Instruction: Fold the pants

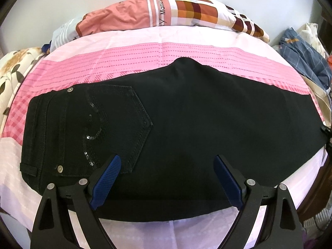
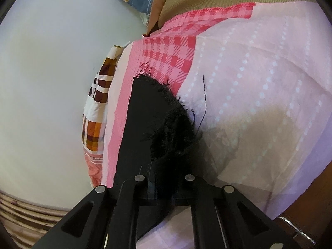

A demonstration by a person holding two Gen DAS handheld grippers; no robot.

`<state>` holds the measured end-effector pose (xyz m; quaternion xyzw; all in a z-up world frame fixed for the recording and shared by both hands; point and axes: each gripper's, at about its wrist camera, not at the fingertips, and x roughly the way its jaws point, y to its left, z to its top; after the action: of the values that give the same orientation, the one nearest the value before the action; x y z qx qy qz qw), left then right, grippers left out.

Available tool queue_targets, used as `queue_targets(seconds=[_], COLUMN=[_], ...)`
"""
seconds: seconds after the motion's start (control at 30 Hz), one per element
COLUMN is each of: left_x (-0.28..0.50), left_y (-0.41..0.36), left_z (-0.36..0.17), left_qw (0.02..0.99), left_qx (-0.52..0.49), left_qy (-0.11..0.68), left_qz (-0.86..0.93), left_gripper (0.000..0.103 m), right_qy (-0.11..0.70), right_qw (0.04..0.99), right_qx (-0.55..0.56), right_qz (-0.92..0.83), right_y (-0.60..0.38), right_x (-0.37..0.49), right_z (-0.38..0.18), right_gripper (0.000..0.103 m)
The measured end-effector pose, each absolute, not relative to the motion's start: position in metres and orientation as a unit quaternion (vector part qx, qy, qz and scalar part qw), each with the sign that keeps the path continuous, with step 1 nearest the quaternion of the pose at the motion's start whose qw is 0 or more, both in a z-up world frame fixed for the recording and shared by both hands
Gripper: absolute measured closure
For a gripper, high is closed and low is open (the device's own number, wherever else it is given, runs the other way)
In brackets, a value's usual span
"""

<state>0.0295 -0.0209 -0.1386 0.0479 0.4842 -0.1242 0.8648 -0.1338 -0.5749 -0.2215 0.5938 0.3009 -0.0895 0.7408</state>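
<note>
The black pants (image 1: 186, 114) lie flat across the pink bed sheet (image 1: 124, 49), waistband to the left and back pocket (image 1: 116, 124) up. The left gripper (image 1: 167, 178) hovers over their near edge, jaws spread wide, holding nothing. Only the right wrist view shows the frayed hem (image 2: 166, 112), pinched in the closed jaws of the right gripper (image 2: 161, 188) near the bed's edge. A patterned pillow (image 1: 166, 10) lies along the far side

Open pink sheet (image 1: 128, 49) lies beyond the black pants (image 1: 186, 114), passable up to the pillow (image 1: 166, 12) at the wall. Right side, a blue checked cloth heap (image 1: 305, 51) crowds the bed's edge.
</note>
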Motion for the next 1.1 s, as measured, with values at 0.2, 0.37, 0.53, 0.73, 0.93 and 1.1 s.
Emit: queue_targets(seconds=[0.2, 0.37, 0.53, 0.73, 0.93, 1.1], left_x=[0.029, 0.03, 0.03, 0.029, 0.028, 0.028], left_y=[-0.022, -0.021, -0.021, -0.02, -0.018, -0.018], left_z=[-0.141, -0.141, -0.141, -0.142, -0.143, -0.143], left_qw=[0.865, 0.866, 0.865, 0.866, 0.868, 0.866], left_qx=[0.059, 0.063, 0.065, 0.07, 0.065, 0.065], left_qy=[0.484, 0.483, 0.485, 0.483, 0.48, 0.484], left_qz=[-0.118, -0.112, -0.11, -0.109, -0.113, -0.11], left_gripper=[0.012, 0.012, 0.012, 0.012, 0.012, 0.012], right_qy=[0.3, 0.297, 0.297, 0.294, 0.283, 0.276], right_qw=[0.744, 0.744, 0.744, 0.742, 0.74, 0.738], right_qx=[0.591, 0.592, 0.592, 0.596, 0.604, 0.611], right_qz=[-0.089, -0.088, -0.089, -0.087, -0.083, -0.079], right_y=[-0.575, -0.574, -0.574, -0.574, -0.576, -0.576], right_x=[-0.135, -0.135, -0.136, -0.137, -0.142, -0.145], right_z=[-0.221, -0.222, -0.222, -0.222, -0.224, -0.226], right_gripper=[0.097, 0.097, 0.097, 0.098, 0.098, 0.098])
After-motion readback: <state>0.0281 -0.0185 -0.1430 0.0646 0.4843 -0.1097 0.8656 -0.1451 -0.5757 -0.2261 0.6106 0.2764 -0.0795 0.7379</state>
